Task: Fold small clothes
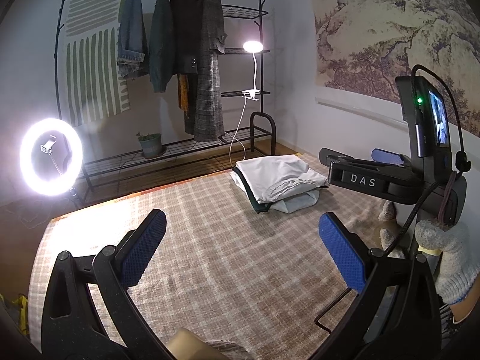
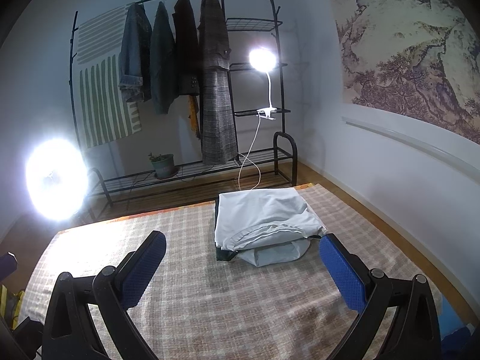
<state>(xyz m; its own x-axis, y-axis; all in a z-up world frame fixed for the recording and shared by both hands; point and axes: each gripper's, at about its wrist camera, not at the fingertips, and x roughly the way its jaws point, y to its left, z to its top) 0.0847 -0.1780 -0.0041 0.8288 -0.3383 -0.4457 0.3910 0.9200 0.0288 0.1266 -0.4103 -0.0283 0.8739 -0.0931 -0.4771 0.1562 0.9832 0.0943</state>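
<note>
A stack of folded clothes (image 1: 277, 180), a pale grey-white garment on top with a dark one and another pale one under it, lies at the far right of the checked beige mat (image 1: 210, 255). It also shows in the right wrist view (image 2: 264, 222). My left gripper (image 1: 243, 252) is open and empty above the mat, well short of the stack. My right gripper (image 2: 243, 264) is open and empty, just in front of the stack. The right gripper also shows in the left wrist view (image 1: 360, 165), held by a gloved hand to the right of the stack.
A black clothes rack (image 2: 180, 60) with hanging coats stands behind the mat. A clip lamp (image 2: 262, 58) glows on its shelves. A ring light (image 1: 51, 156) shines at the left. A potted plant (image 2: 163, 165) sits on the rack's base. A wall runs along the right.
</note>
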